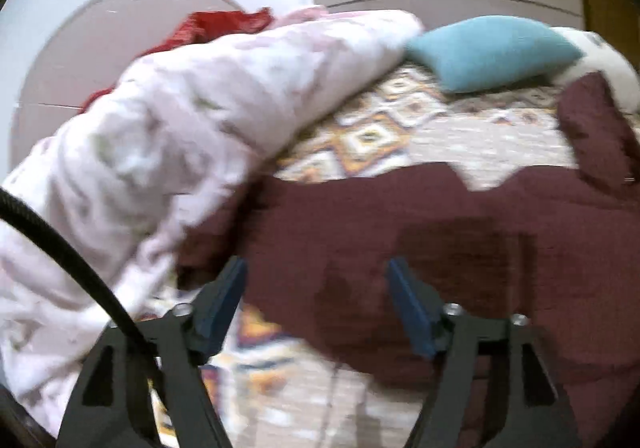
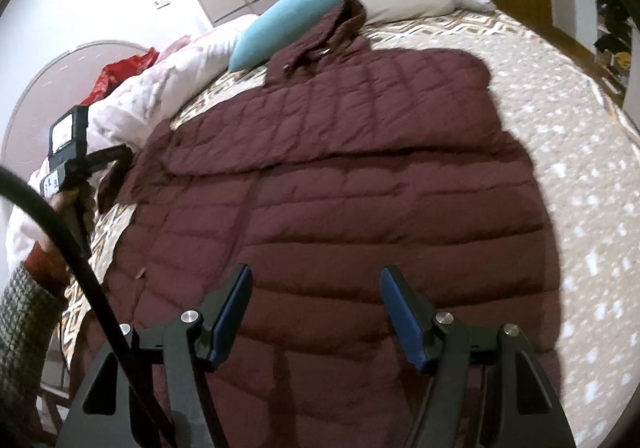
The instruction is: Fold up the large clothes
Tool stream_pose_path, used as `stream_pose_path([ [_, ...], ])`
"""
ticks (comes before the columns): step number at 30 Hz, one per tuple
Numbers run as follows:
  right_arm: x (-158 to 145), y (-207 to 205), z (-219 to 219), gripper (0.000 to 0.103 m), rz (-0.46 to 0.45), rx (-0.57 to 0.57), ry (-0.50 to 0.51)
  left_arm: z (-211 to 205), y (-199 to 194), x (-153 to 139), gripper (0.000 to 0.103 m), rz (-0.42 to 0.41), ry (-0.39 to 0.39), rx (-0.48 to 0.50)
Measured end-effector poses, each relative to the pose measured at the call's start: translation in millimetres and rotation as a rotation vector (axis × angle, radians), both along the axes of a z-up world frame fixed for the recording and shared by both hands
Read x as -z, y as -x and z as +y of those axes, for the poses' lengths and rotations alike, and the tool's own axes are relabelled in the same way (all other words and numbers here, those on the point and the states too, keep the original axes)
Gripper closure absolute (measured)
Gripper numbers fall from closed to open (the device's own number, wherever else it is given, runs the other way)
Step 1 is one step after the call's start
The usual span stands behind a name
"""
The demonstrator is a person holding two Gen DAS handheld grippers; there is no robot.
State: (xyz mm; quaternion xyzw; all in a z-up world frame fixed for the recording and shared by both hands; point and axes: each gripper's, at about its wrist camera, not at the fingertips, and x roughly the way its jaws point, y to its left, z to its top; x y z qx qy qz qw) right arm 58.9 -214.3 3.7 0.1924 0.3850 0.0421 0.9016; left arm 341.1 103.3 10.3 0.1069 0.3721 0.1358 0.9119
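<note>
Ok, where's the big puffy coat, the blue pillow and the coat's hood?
maroon puffer coat [image 2: 340, 207], right wrist view, middle of its quilted body
blue pillow [image 2: 280, 27], right wrist view, its middle
hood [image 2: 340, 27], right wrist view, its crumpled top

Your big puffy coat [image 2: 344, 183] is dark red, with stitched puffy rows all over it. It lies flat on the bed, filling the middle of your right view, and its hood [image 2: 340, 27] points up toward 12 o'clock. One sleeve [image 2: 320, 127] is folded across the chest.
</note>
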Motion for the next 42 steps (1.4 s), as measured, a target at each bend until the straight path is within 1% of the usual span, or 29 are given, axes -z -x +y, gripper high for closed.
stream_pose_path([
  [3, 6.3, -2.7, 18.5, 0.032, 0.004, -0.041, -0.006, 43.9, -8.2, 5.0, 0.029, 0.004, -0.059, -0.069],
  [5, 11.4, -4.6, 27.6, 0.032, 0.006, -0.055, 0.0, 76.2, -12.6, 10.3, 0.029, 0.01, -0.079, -0.103],
  [8, 16.8, -6.4, 33.8, 0.03, 0.004, -0.054, 0.032, 112.3, -22.0, 23.7, 0.029, 0.047, -0.097, -0.107],
  [12, 24.5, -7.9, 37.5, 0.027, 0.007, -0.061, 0.06, 134.8, -35.0, 48.4, 0.029, 0.116, -0.141, -0.069],
  [15, 27.2, -9.3, 39.7, 0.022, 0.003, -0.08, 0.076, 141.3, -45.8, 62.9, 0.029, 0.139, -0.183, -0.062],
  [16, 28.1, -9.1, 39.7, 0.022, -0.003, -0.084, 0.078, 144.1, -49.5, 66.4, 0.029, 0.145, -0.187, -0.063],
  [18, 29.1, -8.1, 38.4, 0.022, -0.011, -0.083, 0.076, 150.2, -56.9, 71.7, 0.057, 0.174, -0.166, -0.077],
  [19, 29.6, -7.7, 38.1, 0.022, -0.015, -0.083, 0.075, 154.2, -60.0, 72.5, 0.085, 0.199, -0.147, -0.091],
  [20, 30.3, -7.7, 38.4, 0.021, -0.018, -0.084, 0.074, 159.7, -62.1, 70.7, 0.088, 0.217, -0.107, -0.109],
  [22, 31.5, -7.8, 38.9, 0.018, -0.023, -0.092, 0.07, 165.1, -58.9, 61.0, 0.09, 0.192, -0.052, -0.105],
  [23, 32.1, -7.6, 39.5, 0.017, -0.026, -0.098, 0.071, 165.8, -56.1, 54.9, 0.091, 0.184, -0.038, -0.105],
  [24, 32.4, -7.6, 40.3, 0.016, -0.027, -0.101, 0.075, 166.5, -51.1, 44.5, 0.091, 0.174, -0.01, -0.102],
  [26, 32.8, -7.7, 43.3, 0.014, -0.03, -0.108, 0.09, 166.3, -39.2, 21.1, 0.091, 0.153, 0.075, -0.084],
  [28, 33.1, -7.7, 45.3, 0.014, -0.033, -0.111, 0.098, 156.5, -22.9, -8.5, 0.091, 0.125, 0.161, -0.035],
  [29, 33.2, -7.3, 44.7, 0.013, -0.037, -0.112, 0.094, 143.5, -10.1, -27.6, 0.091, 0.107, 0.201, 0.014],
  [30, 33.5, -6.8, 43.1, 0.013, -0.042, -0.113, 0.082, 132.7, -2.0, -37.6, 0.091, 0.098, 0.219, 0.048],
  [32, 34.2, -5.5, 38.9, 0.013, -0.054, -0.113, 0.05, 96.7, 17.9, -60.9, 0.091, 0.087, 0.252, 0.148],
  [34, 34.7, -4.1, 35.2, 0.013, -0.064, -0.112, 0.021, 53.6, 39.1, -80.4, 0.091, 0.096, 0.316, 0.265],
  [36, 35.1, -2.7, 31.9, 0.013, -0.073, -0.112, -0.006, 10.9, 54.3, -89.6, 0.091, 0.119, 0.381, 0.361],
  [38, 35.0, -2.6, 30.5, 0.013, -0.078, -0.112, -0.022, -33.6, 67.3, -91.3, 0.091, 0.149, 0.436, 0.449],
  [40, 35.0, -2.1, 29.6, 0.013, -0.082, -0.112, -0.035, -78.3, 82.8, -85.3, 0.091, 0.194, 0.495, 0.531],
  [42, 35.7, -0.6, 26.9, 0.013, -0.089, -0.112, -0.057, -122.1, 95.8, -69.9, 0.091, 0.243, 0.5, 0.585],
])
